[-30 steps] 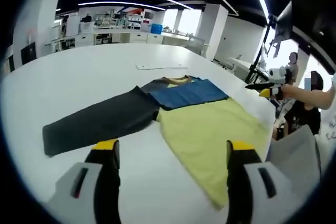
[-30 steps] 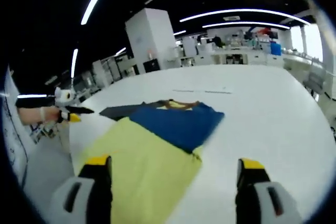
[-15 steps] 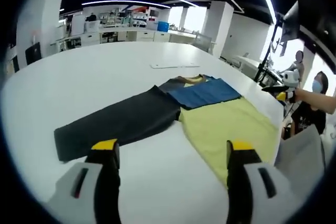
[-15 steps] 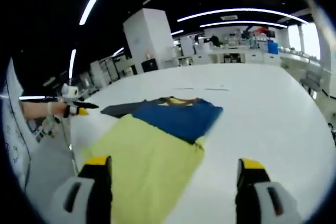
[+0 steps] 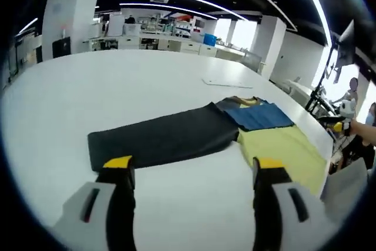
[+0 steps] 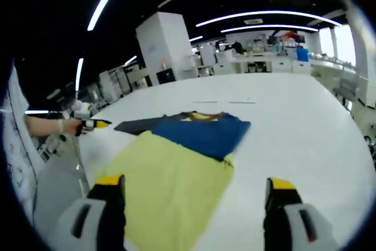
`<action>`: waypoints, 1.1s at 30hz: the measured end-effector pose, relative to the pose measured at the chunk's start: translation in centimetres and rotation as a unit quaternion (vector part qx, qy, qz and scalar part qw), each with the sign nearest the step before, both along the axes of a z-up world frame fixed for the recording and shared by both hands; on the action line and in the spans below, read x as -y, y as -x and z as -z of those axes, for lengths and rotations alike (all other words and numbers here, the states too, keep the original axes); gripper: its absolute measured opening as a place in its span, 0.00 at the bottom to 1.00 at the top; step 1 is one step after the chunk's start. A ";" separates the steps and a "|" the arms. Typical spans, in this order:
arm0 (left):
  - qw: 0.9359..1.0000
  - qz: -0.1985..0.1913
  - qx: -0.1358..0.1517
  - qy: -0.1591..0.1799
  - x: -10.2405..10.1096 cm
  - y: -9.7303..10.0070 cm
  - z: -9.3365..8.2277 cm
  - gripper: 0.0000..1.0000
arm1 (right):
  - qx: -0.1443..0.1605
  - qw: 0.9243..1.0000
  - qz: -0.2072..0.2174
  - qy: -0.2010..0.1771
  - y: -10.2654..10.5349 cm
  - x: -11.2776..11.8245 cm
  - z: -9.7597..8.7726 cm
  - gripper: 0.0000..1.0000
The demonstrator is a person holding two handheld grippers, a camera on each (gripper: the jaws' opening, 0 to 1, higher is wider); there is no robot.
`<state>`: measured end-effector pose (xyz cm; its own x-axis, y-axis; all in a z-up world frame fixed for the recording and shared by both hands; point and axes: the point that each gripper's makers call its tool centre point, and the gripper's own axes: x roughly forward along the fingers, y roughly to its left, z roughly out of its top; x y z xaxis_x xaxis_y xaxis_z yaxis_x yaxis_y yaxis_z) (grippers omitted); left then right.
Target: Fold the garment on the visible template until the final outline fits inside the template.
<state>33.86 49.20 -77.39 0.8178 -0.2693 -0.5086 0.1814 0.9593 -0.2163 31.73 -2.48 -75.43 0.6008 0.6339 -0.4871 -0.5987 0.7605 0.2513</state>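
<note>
My left gripper (image 5: 189,171) is raised, its jaws spread wide with nothing between them. My right gripper (image 6: 192,189) is likewise raised, jaws apart and gripping nothing. In the right gripper view, my left hand (image 6: 66,126) shows at the left edge, wrapped around its gripper's handle.

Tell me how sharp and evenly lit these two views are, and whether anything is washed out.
Left gripper view: fairly sharp, the garment clear on the white table, windows at far right blown out. Right gripper view: softer, the garment slightly blurred, ceiling light strips glaring. Both bend straight lines strongly toward the edges.
</note>
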 end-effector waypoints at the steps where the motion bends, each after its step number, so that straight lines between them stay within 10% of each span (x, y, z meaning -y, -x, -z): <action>1: 1.000 -0.010 -0.002 0.001 -0.4 0.0 0.1 0.79 | -0.001 1.000 0.000 0.001 0.1 0.0 0.1 1.00; 17: 0.996 -0.083 -0.020 -0.029 -5.5 0.4 1.9 0.71 | -0.013 1.000 -0.015 0.007 1.2 -1.6 0.1 1.00; 22: 0.985 -0.172 -0.010 -0.027 -9.8 -1.3 3.4 0.62 | -0.016 1.000 -0.006 -0.004 0.9 -1.9 -0.3 1.00; 33: 0.971 -0.235 -0.041 -0.001 -11.7 -1.8 5.8 0.56 | -0.011 1.000 0.010 -0.008 1.7 -1.0 -1.4 1.00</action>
<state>35.64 60.92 -83.19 0.8065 0.1247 -0.5779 -0.2946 0.9323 -0.2099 30.02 -1.51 -74.00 0.6030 0.6292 -0.4904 -0.5771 0.7685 0.2765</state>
